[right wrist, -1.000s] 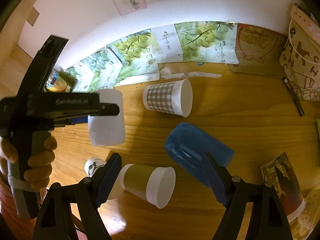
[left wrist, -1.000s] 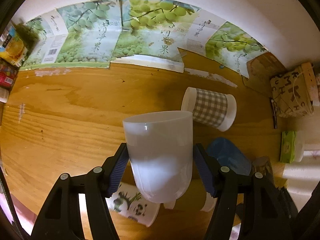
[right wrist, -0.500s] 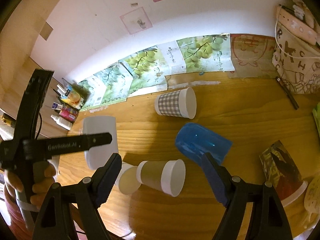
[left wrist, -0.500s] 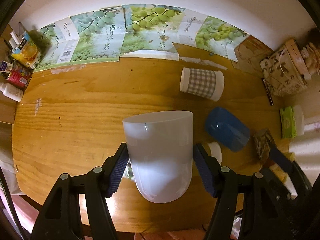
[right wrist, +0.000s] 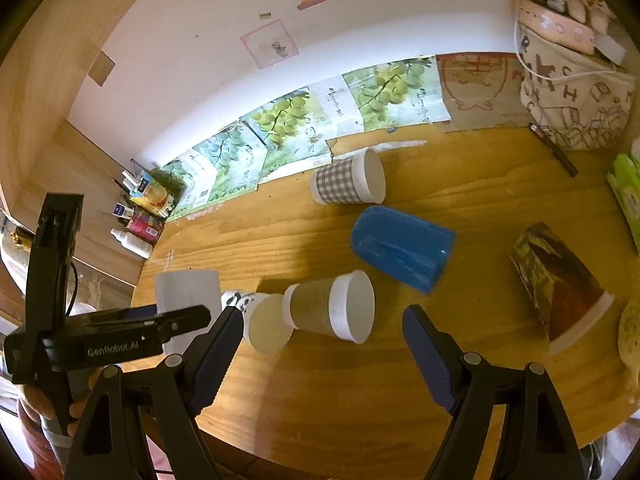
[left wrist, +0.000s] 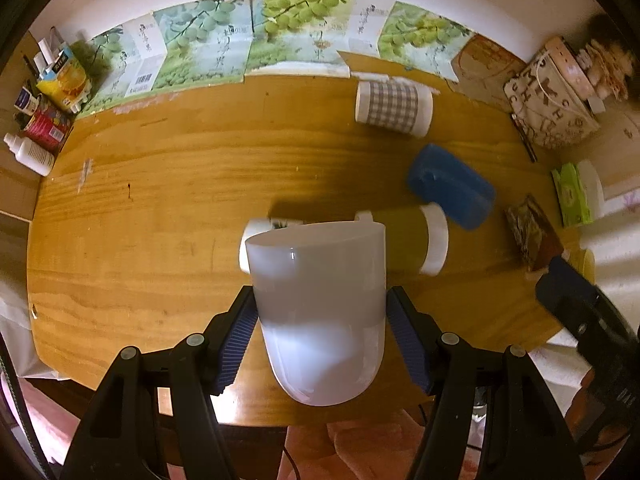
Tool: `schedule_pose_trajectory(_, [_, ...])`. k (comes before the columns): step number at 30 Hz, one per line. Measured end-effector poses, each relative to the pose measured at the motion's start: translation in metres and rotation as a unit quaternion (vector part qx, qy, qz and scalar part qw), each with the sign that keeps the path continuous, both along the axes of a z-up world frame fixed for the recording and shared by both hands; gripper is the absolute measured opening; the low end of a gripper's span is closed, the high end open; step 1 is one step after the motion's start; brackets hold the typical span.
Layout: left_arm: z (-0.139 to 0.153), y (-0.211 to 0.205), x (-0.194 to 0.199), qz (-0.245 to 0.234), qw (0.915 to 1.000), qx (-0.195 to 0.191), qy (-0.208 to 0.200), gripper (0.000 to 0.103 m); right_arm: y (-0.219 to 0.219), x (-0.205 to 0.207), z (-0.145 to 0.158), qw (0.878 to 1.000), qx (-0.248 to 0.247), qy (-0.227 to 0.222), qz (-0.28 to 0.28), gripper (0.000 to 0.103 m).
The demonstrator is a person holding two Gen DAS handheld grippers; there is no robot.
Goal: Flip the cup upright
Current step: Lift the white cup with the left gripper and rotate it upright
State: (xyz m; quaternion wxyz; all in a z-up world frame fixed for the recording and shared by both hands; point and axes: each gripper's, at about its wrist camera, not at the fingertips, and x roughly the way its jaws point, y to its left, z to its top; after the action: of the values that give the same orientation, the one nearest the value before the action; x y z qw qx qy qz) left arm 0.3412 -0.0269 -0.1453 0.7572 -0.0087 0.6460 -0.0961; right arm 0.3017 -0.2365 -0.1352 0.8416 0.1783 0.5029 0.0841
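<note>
White cup [left wrist: 320, 312] higher, left hand-held gripper [left wrist: 322, 336] clamped.

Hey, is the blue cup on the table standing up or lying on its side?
Lying on its side. The blue cup rests lengthwise on the wooden table, rounded base toward the left, between the checked cup and the brown paper cup.

Wooden table [right wrist: 360, 392] bearing four cups on their sides: a checked cup [right wrist: 347, 179] near the wall, a blue cup [right wrist: 402, 248], a brown-sleeved paper cup [right wrist: 332, 312] and a panda-print cup [right wrist: 260, 316] (the last two touching). Grape-print cartons [left wrist: 256, 36] line the wall; a lettered bag [right wrist: 576, 96] stands at right.
</note>
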Motion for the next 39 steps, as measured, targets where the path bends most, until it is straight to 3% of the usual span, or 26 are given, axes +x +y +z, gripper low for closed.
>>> schedule_pose_trajectory(19, [-0.034,-0.022,-0.074,-0.037,0.999,0.007,0.021,0.069,-0.01,-0.063,-0.013,1.0,-0.007,0.006,-0.017,0.082])
schedule_pose_trajectory(39, [-0.089,-0.054,-0.084,-0.074,0.9941,0.023,0.076,0.07,-0.016,-0.088,-0.052,0.998,-0.011,0.048,-0.031,0.082])
